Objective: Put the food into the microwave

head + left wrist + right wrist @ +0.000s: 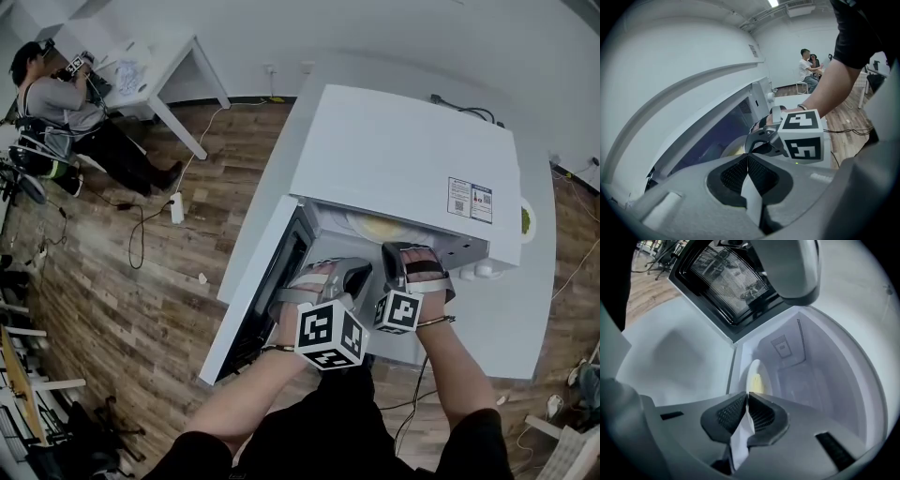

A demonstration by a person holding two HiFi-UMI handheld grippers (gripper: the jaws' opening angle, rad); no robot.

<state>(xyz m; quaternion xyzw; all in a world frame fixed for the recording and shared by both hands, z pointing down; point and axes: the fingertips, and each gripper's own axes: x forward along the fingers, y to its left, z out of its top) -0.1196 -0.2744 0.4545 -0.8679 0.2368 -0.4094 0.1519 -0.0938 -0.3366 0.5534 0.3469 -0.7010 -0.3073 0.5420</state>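
One plate (752,367) of food (757,383) is seen inside one microwave (403,159), its door (246,300) swung wide. At the opening's front edge, left gripper (747,157) and right gripper (748,394) are held pressed together, empty.

Bright, even light filled the room — a ceiling strip (773,3) glowed overhead. Fisheye edges curved and darkened; near parts looked soft.

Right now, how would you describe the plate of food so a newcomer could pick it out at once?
Find the big white microwave on the white table, its door swung open to the left. Inside it lies a round white plate. It is the only thing in there, and its yellow food stands out against the pale walls.
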